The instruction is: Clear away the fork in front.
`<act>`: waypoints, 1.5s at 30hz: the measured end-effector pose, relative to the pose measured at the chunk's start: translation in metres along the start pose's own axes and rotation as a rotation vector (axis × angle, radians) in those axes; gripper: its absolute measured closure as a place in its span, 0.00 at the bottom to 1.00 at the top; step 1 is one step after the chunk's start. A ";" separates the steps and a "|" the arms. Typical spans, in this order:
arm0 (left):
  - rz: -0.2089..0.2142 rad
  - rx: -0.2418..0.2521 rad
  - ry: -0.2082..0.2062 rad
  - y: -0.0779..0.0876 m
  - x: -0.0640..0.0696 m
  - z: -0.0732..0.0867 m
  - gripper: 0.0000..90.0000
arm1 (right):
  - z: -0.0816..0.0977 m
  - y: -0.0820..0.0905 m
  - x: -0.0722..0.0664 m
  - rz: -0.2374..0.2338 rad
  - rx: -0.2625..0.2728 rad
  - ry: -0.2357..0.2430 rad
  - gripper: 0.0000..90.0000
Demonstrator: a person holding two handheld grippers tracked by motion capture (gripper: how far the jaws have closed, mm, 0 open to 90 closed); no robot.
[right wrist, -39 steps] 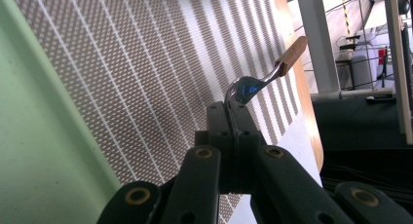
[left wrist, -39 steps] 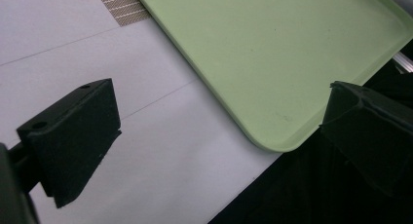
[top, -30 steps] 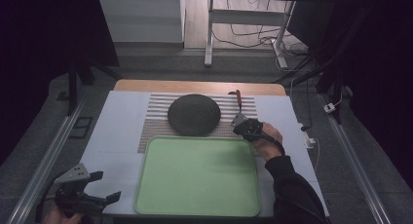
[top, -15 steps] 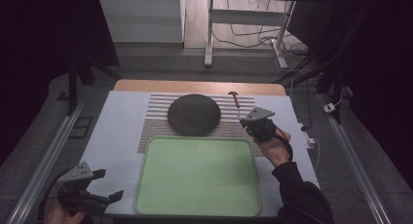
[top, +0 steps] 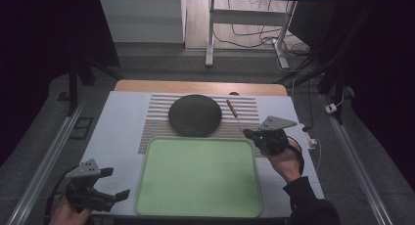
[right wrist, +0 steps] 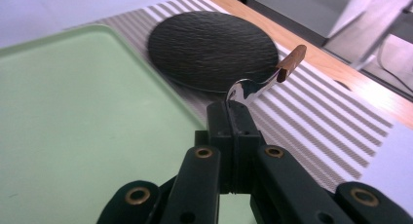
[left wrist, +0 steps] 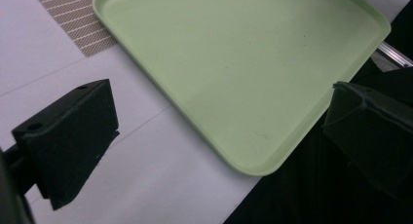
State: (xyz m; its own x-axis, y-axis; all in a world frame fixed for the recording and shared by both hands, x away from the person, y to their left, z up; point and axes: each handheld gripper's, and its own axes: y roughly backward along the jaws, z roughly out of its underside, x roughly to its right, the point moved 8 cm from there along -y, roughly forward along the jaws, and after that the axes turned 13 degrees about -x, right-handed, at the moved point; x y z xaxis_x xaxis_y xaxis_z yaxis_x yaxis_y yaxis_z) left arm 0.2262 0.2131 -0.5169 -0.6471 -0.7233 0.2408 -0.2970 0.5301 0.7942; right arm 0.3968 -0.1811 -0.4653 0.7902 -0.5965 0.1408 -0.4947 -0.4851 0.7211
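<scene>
My right gripper (top: 250,133) is shut on the metal end of a spoon (top: 231,108) with a brown wooden handle. The spoon (right wrist: 272,78) sticks out beyond the jaws of the right gripper (right wrist: 233,109), above the striped placemat (right wrist: 311,121) just right of the round black plate (right wrist: 212,48). The plate (top: 195,115) lies on the placemat (top: 156,112), behind an empty green tray (top: 195,176). My left gripper (top: 117,195) hovers at the table's near left corner, open, with the tray's corner (left wrist: 253,156) showing between its wide-spread jaws (left wrist: 219,131).
A white mat (top: 117,132) covers the table under the placemat and tray. The table's wooden far edge (top: 195,87) shows behind it. Metal rails (top: 46,161) run along both sides. Table legs and cables (top: 254,39) lie on the floor beyond.
My right gripper has risen and drawn back toward the near right with the spoon in it. The left gripper has hardly moved.
</scene>
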 end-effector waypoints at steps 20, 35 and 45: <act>0.080 -0.023 -0.147 -0.030 -0.001 -0.048 0.00 | 0.016 0.025 -0.056 -0.238 0.049 0.021 1.00; 0.121 -0.098 -0.262 -0.061 0.010 -0.084 0.00 | 0.014 0.034 -0.108 -0.428 0.071 0.096 1.00; 0.153 -0.130 -0.427 -0.080 0.026 -0.100 0.00 | 0.013 0.033 -0.135 -0.543 0.053 0.175 1.00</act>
State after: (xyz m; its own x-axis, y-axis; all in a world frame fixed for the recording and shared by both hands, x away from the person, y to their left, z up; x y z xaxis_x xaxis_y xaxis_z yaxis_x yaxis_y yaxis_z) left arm 0.3039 0.1074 -0.5185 -0.9157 -0.3800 0.1305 -0.1034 0.5368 0.8373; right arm 0.2687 -0.1249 -0.4692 0.9819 -0.1405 -0.1267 -0.0153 -0.7264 0.6871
